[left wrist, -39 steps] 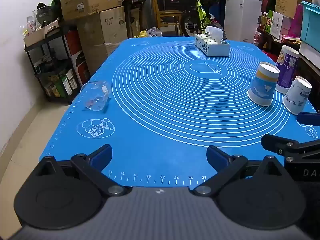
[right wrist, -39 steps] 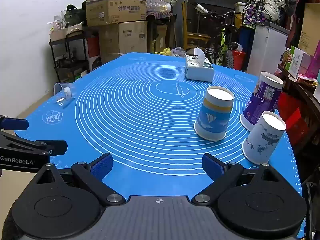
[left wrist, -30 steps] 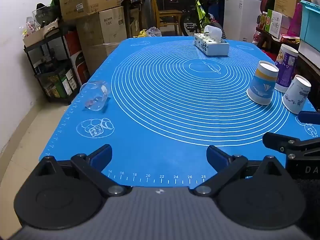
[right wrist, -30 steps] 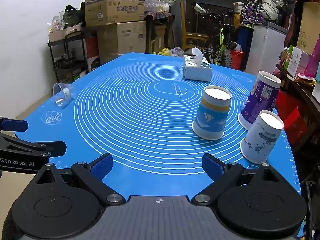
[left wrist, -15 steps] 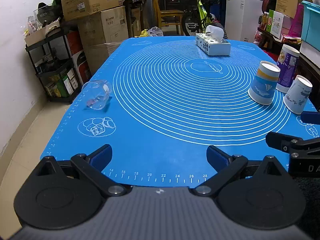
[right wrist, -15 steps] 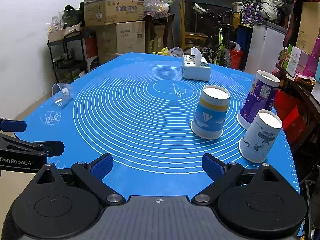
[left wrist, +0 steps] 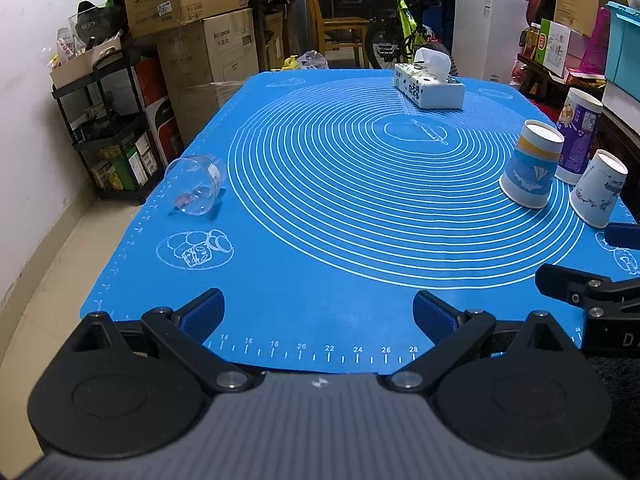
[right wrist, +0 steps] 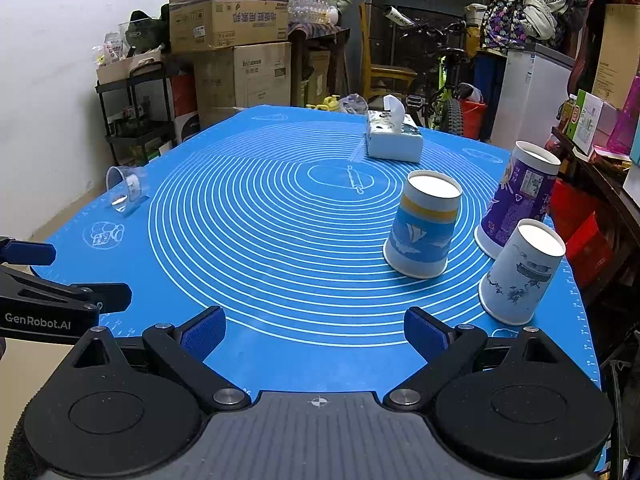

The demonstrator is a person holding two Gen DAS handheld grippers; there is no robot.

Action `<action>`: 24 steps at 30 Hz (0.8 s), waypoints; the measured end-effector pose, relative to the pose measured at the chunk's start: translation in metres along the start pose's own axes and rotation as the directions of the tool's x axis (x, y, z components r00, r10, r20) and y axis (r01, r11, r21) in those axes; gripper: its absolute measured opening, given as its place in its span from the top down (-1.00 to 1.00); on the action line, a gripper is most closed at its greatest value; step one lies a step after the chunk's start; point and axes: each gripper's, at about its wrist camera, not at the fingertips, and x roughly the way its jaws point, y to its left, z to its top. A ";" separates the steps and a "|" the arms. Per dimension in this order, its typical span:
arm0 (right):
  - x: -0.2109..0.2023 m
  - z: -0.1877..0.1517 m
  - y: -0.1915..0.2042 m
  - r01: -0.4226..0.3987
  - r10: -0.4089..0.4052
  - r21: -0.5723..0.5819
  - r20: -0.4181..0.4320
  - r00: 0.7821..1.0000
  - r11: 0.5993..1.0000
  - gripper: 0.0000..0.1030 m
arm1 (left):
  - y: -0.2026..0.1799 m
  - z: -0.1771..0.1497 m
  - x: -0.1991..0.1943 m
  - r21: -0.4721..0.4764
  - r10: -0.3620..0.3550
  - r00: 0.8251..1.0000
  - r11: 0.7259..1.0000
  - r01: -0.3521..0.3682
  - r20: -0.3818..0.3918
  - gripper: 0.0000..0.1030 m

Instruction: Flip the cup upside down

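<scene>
A clear plastic cup (left wrist: 195, 190) lies on its side near the left edge of the blue mat (left wrist: 340, 264); it also shows in the right wrist view (right wrist: 125, 189). Three paper cups stand upside down at the right: a blue one with a sailboat (right wrist: 424, 225), a purple one (right wrist: 518, 199) and a white one (right wrist: 522, 271). My left gripper (left wrist: 318, 314) is open and empty over the mat's near edge. My right gripper (right wrist: 315, 334) is open and empty, short of the paper cups.
A white tissue box (left wrist: 429, 86) sits at the far middle of the mat. Stacked cardboard boxes (left wrist: 188, 16) and a black shelf rack (left wrist: 116, 132) stand beyond the left edge. A bicycle (left wrist: 400, 28) and a white cabinet (left wrist: 490, 28) are behind the table.
Both views have shifted only slightly; the cups have not moved and both grippers stay open.
</scene>
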 end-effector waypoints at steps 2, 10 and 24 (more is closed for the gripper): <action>0.000 0.000 0.000 0.000 0.000 0.000 0.000 1.000 1.000 -0.86 | 0.001 0.000 0.000 0.000 0.001 1.000 1.000 -0.001 -0.001 -0.94; 0.000 0.000 0.000 0.000 0.000 0.001 0.000 1.000 1.000 -0.86 | -0.002 -0.001 0.002 0.000 0.003 1.000 1.000 -0.003 -0.005 -0.94; 0.000 -0.001 0.001 -0.007 0.007 0.003 -0.003 1.000 1.000 -0.86 | -0.002 -0.001 0.002 -0.001 0.004 1.000 1.000 -0.004 -0.006 -0.94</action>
